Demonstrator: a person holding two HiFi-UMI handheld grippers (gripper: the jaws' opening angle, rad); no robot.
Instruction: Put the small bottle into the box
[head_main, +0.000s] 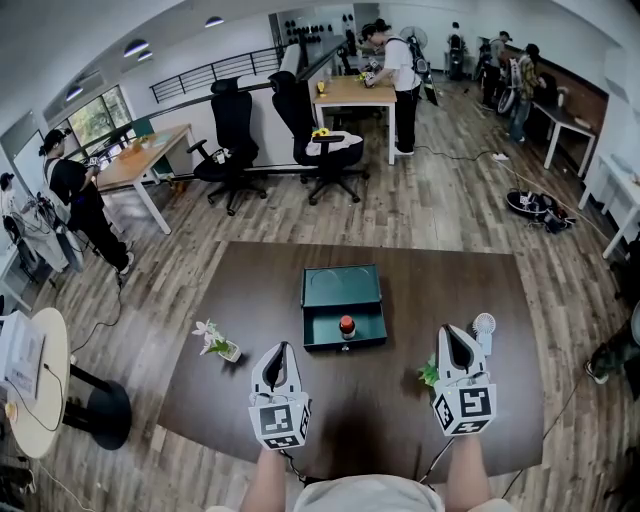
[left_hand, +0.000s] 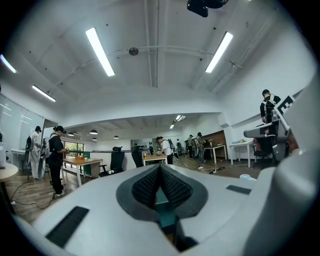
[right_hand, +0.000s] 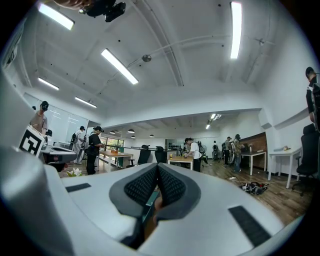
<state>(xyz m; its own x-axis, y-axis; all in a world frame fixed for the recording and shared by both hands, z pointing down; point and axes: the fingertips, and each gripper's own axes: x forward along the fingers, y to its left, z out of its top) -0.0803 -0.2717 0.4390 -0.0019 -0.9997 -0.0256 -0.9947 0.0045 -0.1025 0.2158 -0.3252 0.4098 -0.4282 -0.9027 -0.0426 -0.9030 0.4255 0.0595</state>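
The green box (head_main: 318, 322) lies open at the middle of the dark table, its lid (head_main: 342, 285) folded back on the far side. The small bottle (head_main: 347, 326) with a red cap stands upright inside the box. My left gripper (head_main: 281, 347) hovers near the table's front, left of the box, shut with nothing in it. My right gripper (head_main: 450, 330) is level with it on the right, also shut and empty. In the left gripper view the pads (left_hand: 150, 186) meet, and a sliver of the green box (left_hand: 165, 212) shows below them. In the right gripper view the pads (right_hand: 170, 184) touch at the tip.
A small vase of white flowers (head_main: 218, 343) stands left of the box. A little green plant (head_main: 429, 373) and a small white fan (head_main: 484, 325) sit close to my right gripper. Office chairs (head_main: 325, 150), desks and several people are on the floor beyond the table (head_main: 200, 400).
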